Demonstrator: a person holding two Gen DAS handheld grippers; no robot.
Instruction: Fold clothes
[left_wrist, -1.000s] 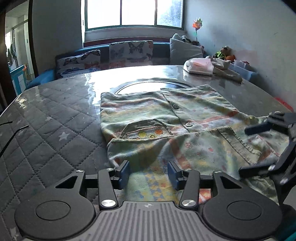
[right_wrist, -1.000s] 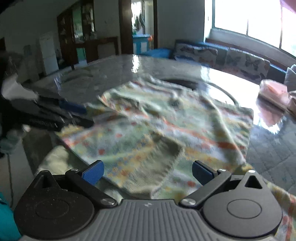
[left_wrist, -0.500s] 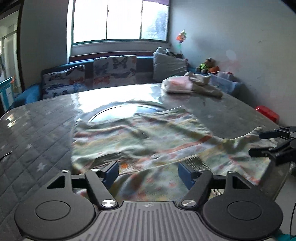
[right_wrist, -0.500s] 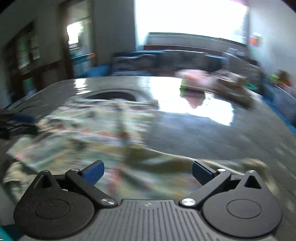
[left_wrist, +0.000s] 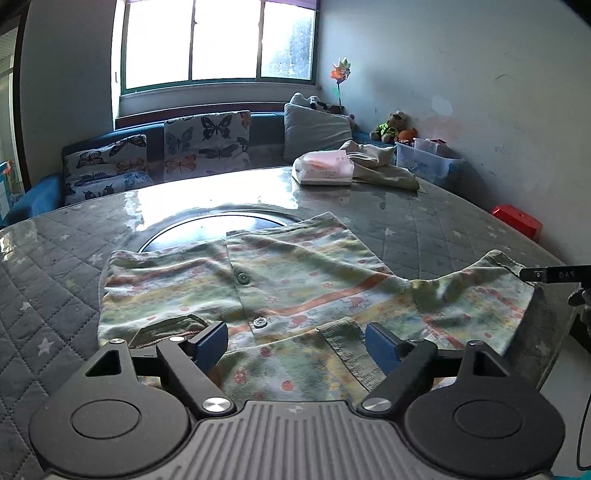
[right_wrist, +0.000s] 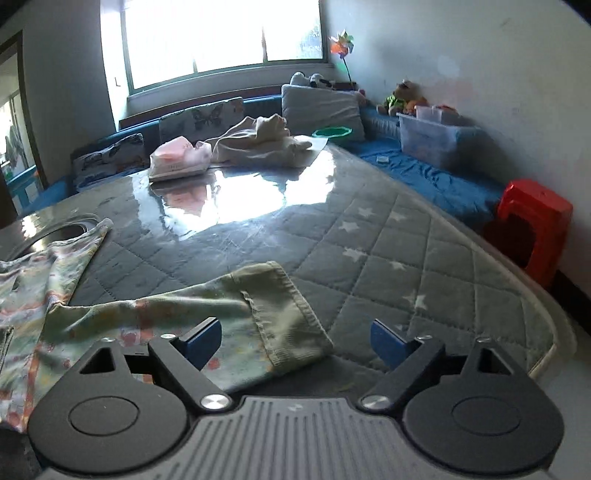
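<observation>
Nearest, left gripper (left_wrist: 295, 341) spread wide, holding nothing, poised over the collar end of the patterned shirt (left_wrist: 280, 291). Right gripper (right_wrist: 295, 341) equally wide — empty, above the sleeve cuff (right_wrist: 284, 314). Shirt flat on the quilted table (right_wrist: 388, 236), button placket running away toward the window, hem probably farthest; sleeve stretched rightward.
</observation>
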